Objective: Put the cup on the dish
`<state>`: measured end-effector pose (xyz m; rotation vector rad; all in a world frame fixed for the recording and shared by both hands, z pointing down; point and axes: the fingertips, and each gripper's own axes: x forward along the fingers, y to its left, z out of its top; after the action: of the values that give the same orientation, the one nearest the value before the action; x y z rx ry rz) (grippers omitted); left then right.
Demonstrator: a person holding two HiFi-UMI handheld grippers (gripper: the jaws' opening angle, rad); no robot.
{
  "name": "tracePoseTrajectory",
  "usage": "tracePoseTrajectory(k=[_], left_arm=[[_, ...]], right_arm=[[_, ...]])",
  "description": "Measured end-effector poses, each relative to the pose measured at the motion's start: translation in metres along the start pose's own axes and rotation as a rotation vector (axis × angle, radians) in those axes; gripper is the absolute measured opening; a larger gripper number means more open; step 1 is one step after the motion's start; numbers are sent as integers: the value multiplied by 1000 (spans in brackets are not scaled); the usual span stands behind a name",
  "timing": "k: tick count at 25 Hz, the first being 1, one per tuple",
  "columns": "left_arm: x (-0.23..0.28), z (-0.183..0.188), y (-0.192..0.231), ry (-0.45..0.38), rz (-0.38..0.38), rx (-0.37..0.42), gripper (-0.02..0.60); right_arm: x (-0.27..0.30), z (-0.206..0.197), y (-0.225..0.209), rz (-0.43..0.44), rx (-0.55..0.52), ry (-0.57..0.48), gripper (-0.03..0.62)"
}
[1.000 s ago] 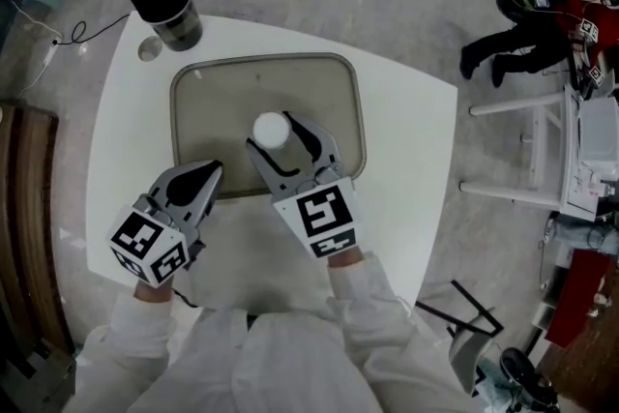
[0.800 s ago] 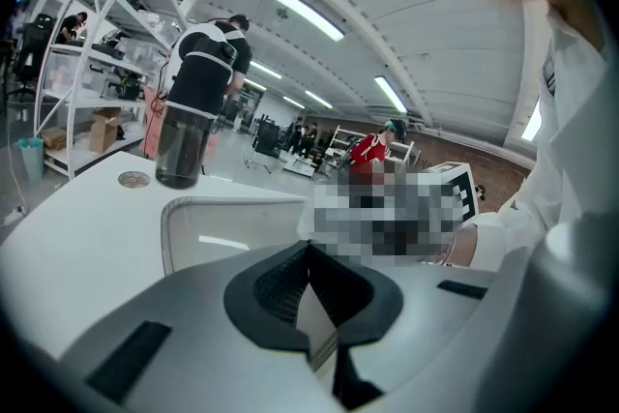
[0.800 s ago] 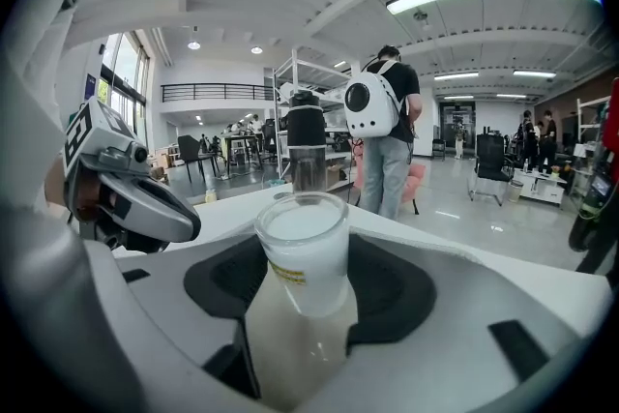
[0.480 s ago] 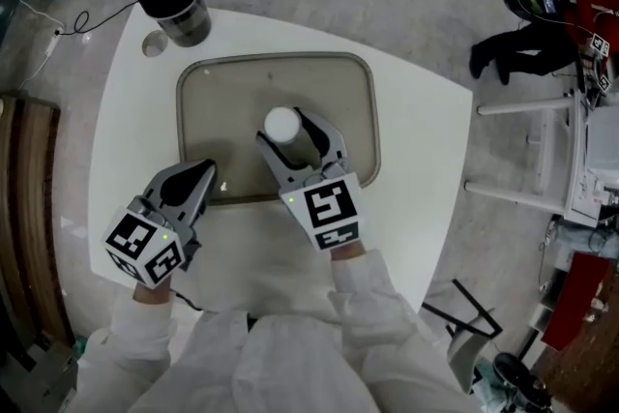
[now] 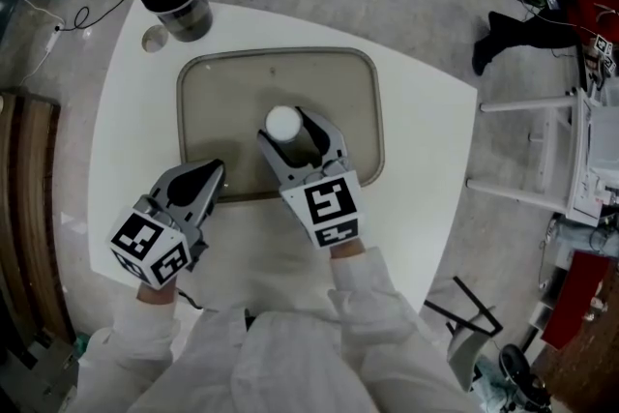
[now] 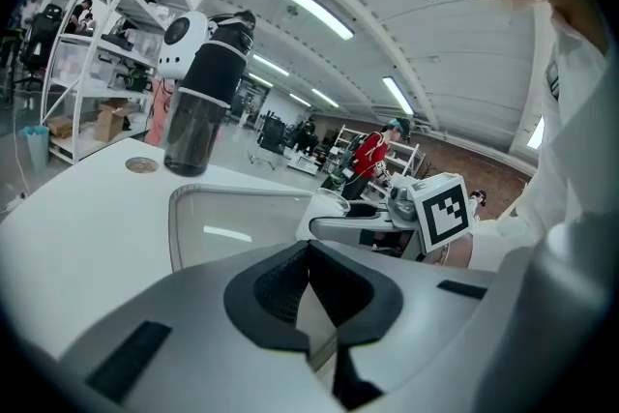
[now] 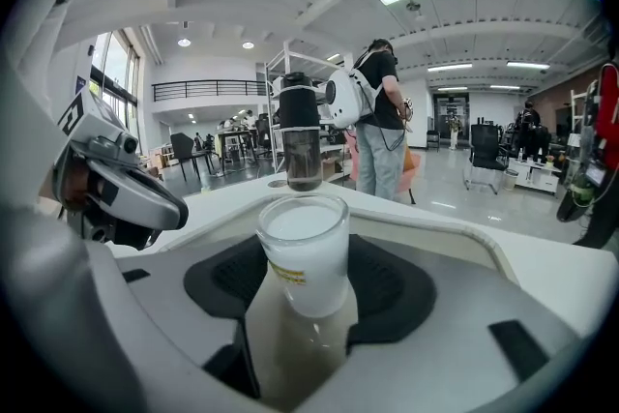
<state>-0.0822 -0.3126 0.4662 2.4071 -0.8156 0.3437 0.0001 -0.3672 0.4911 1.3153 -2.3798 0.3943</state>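
Head view: the right gripper (image 5: 298,132) reaches over the dish (image 5: 222,82), the cup (image 5: 282,123) upright between its fingers; the left gripper (image 5: 211,177) sits at the dish's near rim. Left gripper view: fingers pressed together on nothing, the dish beyond their tips. Right gripper view: fingers part-open, clasping the cup's sides.

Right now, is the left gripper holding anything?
No, in its own view the left gripper has its jaws pressed together with nothing between them.

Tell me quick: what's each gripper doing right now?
Left gripper: closed, holding nothing.
Right gripper: closed on the cup.
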Motion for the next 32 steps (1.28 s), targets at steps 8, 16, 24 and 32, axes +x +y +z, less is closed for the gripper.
tracePoseTrajectory(k=[8, 16, 24, 32], left_arm=[[3, -5, 0, 10, -16, -8, 8], [4, -6, -8, 11, -32, -3, 8], [-1, -2, -13, 5, -37, 14, 8], [-9, 2, -37, -18, -22, 44, 8]], right_arm=[[1, -3, -4, 12, 68, -24, 261], [0, -7, -4, -26, 104, -16, 261], [-7, -7, -2, -30, 153, -32, 273], [-39, -2, -3, -51, 133, -59, 273]])
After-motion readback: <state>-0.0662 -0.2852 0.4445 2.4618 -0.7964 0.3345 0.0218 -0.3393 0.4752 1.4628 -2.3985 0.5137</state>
